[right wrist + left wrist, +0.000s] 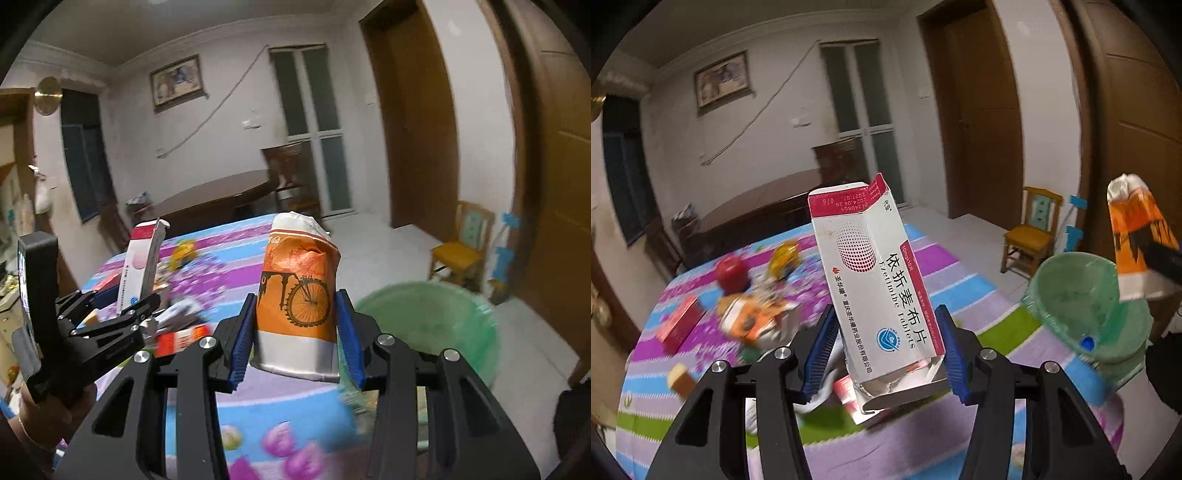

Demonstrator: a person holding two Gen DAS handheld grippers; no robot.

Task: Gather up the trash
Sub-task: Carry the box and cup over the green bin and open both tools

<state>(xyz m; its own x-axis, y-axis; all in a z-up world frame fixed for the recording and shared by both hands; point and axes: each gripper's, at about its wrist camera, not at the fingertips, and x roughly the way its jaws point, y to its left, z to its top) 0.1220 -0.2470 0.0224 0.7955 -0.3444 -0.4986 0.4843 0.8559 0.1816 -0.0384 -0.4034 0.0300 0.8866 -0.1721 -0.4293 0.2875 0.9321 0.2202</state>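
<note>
— What have you got?
— My left jaws [886, 350] clamp a torn pill box [875, 291], centre frame above the worktop [960, 280]. My right jaws [293, 338] clamp a crushed paper cup [297, 291].
— The bin?
— Green-lined bin [436, 317], lower right.

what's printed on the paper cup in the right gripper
A black bicycle on an orange band over a white base on the paper cup, clearest in the right wrist view.

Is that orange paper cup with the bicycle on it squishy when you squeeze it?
Probably yes. The paper cup already looks crumpled and dented near its top, so its thin wall likely gives under the right gripper. It looks empty, held upside down, so it is probably very light. Squeezed harder, it would likely flatten rather than break.
</note>
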